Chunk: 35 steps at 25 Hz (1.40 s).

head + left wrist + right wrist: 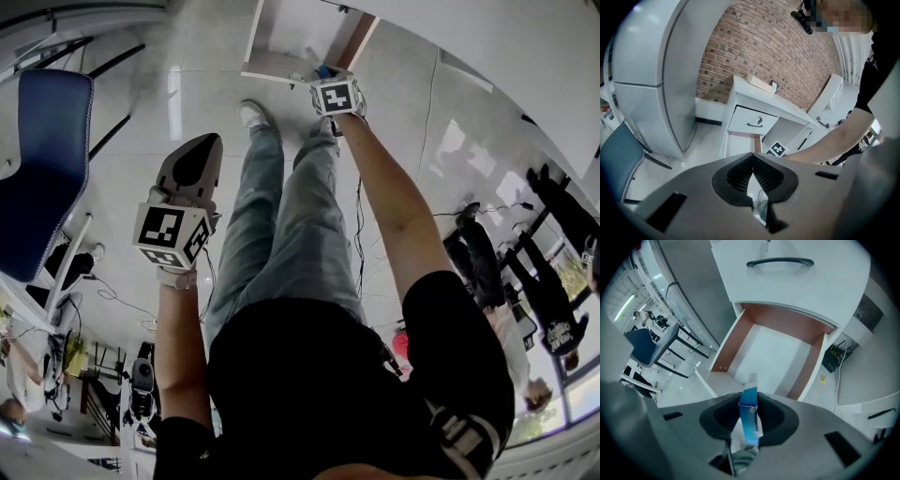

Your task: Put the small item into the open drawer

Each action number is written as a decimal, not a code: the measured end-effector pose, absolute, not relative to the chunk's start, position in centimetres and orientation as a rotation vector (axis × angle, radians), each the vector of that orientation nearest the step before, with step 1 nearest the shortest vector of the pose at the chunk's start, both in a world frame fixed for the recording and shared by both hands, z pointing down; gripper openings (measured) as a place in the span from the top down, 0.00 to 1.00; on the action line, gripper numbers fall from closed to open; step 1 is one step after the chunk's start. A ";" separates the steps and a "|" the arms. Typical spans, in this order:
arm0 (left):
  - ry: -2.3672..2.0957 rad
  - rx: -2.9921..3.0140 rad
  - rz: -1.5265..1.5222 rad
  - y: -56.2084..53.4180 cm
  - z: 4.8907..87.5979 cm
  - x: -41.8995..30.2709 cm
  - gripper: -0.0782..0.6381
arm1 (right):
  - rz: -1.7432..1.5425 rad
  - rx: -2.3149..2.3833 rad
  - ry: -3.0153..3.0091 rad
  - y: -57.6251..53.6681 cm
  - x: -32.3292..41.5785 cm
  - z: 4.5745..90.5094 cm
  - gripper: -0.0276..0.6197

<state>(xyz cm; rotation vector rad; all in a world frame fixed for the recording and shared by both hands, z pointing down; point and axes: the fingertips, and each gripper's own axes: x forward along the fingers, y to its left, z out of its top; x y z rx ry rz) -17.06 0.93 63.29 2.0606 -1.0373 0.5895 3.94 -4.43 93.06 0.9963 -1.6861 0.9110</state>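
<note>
A small blue box stands upright between the pads of my right gripper, which is shut on it. That gripper hangs just above the front edge of the open drawer, whose white bottom and brown walls look bare. In the head view the drawer lies at the top centre, with the blue box at its near edge. My left gripper is held back at the left over the floor, its jaws shut with nothing between them. From its view the open drawer is far ahead.
Above the open drawer is a closed drawer with a black handle. A blue chair stands at the left. A black box with cables sits on the floor right of the drawer. People stand at the far right.
</note>
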 end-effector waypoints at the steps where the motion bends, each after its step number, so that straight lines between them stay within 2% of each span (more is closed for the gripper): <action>1: -1.040 2.057 0.587 0.9 63.4 -17.0 0.89 | 0.915 0.999 -1.679 -4.6 4.1 93.4 0.79; 12: -1.052 2.034 0.577 1.2 64.6 -17.3 0.89 | 0.918 0.929 -1.640 -4.7 2.8 96.3 0.72; 19: -1.065 2.030 0.563 2.5 63.9 -16.0 0.89 | 0.884 0.898 -1.644 -3.9 3.2 94.4 0.65; 29: -1.059 2.073 0.547 2.8 61.3 -15.1 0.89 | 0.732 0.914 -1.752 -5.6 1.2 86.9 0.70; 35: -1.081 2.090 0.501 3.1 59.3 -14.5 0.89 | 0.690 0.947 -1.801 -5.2 1.0 82.0 0.80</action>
